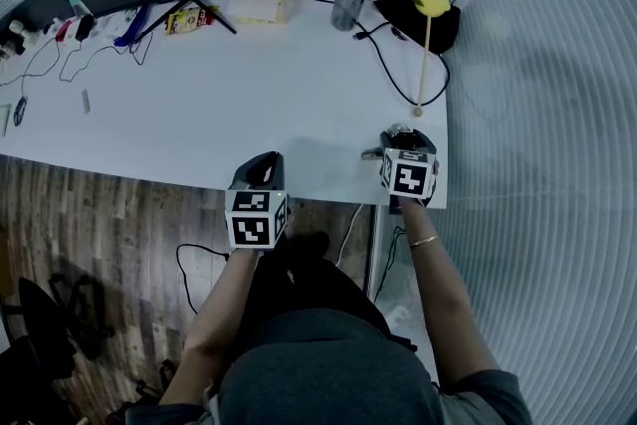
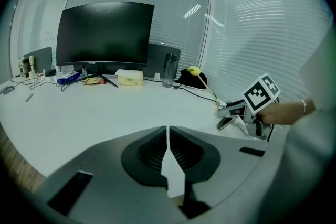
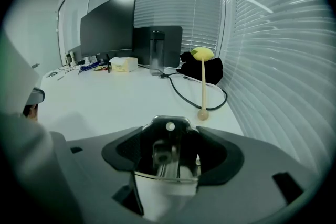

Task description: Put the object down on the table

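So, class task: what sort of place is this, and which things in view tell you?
Most likely an office: a white desk carrying a large dark monitor, with slatted window blinds beside it.

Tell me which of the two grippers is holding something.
The right gripper, clamping a silver metal object; the left gripper has its fingers shut with nothing between them.

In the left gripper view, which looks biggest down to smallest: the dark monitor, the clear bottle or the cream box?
Largest: the monitor, by far.
Then the bottle and the cream box, which look about alike: the bottle is taller, the box wider, so I would not rank them.
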`<state>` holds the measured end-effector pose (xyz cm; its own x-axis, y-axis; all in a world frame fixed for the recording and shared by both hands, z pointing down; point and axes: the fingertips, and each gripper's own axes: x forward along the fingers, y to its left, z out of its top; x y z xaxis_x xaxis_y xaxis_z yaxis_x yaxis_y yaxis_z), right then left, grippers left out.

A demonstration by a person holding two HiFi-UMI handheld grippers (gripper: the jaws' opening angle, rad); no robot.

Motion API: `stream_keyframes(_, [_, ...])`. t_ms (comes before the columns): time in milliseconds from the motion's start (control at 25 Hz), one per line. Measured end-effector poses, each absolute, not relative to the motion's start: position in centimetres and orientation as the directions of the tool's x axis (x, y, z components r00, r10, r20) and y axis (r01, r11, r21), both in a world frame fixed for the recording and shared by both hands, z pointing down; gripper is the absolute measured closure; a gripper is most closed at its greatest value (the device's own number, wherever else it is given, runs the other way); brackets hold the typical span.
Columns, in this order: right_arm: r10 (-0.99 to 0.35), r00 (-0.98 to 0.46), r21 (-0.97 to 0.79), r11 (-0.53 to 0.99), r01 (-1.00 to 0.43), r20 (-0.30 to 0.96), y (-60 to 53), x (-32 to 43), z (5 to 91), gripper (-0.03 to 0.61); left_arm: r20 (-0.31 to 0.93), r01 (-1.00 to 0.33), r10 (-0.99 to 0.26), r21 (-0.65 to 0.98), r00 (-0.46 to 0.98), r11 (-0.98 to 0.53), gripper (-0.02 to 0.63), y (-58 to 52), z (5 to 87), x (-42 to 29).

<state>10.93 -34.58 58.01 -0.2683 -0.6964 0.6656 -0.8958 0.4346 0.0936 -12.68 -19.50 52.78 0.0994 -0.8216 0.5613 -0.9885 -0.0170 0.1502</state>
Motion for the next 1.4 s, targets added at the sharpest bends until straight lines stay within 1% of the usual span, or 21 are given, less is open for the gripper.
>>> stream_keyframes(280, [-0.694, -0.282, 0.049, 0.416, -0.908, 0.663, -34.8, 11.1, 58.5, 0.279, 0.563, -0.988, -0.821, 0.151, 0.095, -0.011, 0.583, -19.3, 52.9, -12.7])
stream_keyframes(920, [-0.694, -0.294, 0.009, 0.397, -0.918, 0.657, -35.0, 11.2, 58.6, 0.275, 0.575, -0.986, -0.81, 0.162, 0.116, -0.026, 0.583, -19.4, 53.5, -11.8])
stream_keyframes(1400, [-0.721, -0.313, -0.009, 0.391, -0.92, 0.618, -34.9, 11.1, 58.0, 0.272, 0.572, -0.986, -0.809, 0.16, 0.137, -0.054, 0.583, -20.1, 53.3, -11.4])
